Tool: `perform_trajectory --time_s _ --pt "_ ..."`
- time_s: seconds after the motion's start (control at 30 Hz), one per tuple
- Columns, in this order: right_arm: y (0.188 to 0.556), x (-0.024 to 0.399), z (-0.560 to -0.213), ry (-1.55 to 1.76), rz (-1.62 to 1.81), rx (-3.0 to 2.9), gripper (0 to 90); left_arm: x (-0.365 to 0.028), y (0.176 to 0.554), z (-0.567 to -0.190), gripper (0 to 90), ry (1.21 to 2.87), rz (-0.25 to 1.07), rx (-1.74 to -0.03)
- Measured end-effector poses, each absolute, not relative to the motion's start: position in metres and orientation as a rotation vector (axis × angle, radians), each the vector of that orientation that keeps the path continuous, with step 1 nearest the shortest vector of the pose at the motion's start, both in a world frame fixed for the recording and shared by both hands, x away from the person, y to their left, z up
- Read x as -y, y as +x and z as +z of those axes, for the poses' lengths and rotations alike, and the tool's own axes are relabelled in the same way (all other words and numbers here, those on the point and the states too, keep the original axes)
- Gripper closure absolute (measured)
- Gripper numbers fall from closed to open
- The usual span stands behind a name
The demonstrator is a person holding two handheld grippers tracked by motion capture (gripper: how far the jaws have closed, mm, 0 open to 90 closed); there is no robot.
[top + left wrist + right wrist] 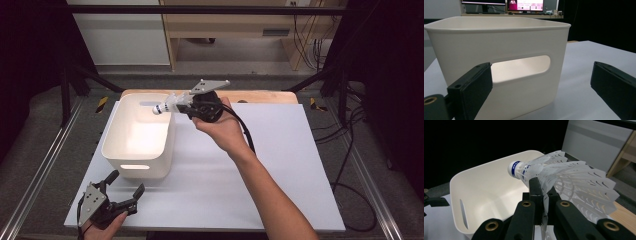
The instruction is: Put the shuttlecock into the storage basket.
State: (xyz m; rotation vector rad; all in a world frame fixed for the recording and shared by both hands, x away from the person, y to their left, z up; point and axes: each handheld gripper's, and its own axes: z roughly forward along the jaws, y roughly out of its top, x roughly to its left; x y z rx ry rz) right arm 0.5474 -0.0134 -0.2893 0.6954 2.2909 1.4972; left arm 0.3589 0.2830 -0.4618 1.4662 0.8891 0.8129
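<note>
At lower left, the left gripper (121,192) is held apart; the right gripper (186,107) is clamped on a white feathered shuttlecock (168,105) over the white plastic bin (139,165).

The high view looked forward and down from above the near side of the tabletop (280,165), taking in the whole white bin (137,132). The left gripper view sat low and close, facing the bin's near wall (499,50) with its handle slot. The right gripper view looked down into the same bin (486,187) from above, past a shuttlecock (564,180) close to the lens.
</note>
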Motion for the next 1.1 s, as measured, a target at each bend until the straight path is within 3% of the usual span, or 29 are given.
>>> perform_trajectory --time_s 0.53,1.1 --pt "0.567 -0.033 -0.297 0.639 1.371 -2.397 88.8 -0.283 0.358 -0.461 3.9 1.457 0.803 -0.888" --pt "0.570 -0.055 -0.302 0.585 1.319 -2.440 88.7 -0.285 0.358 -0.461 4.1 1.453 0.802 -0.894"
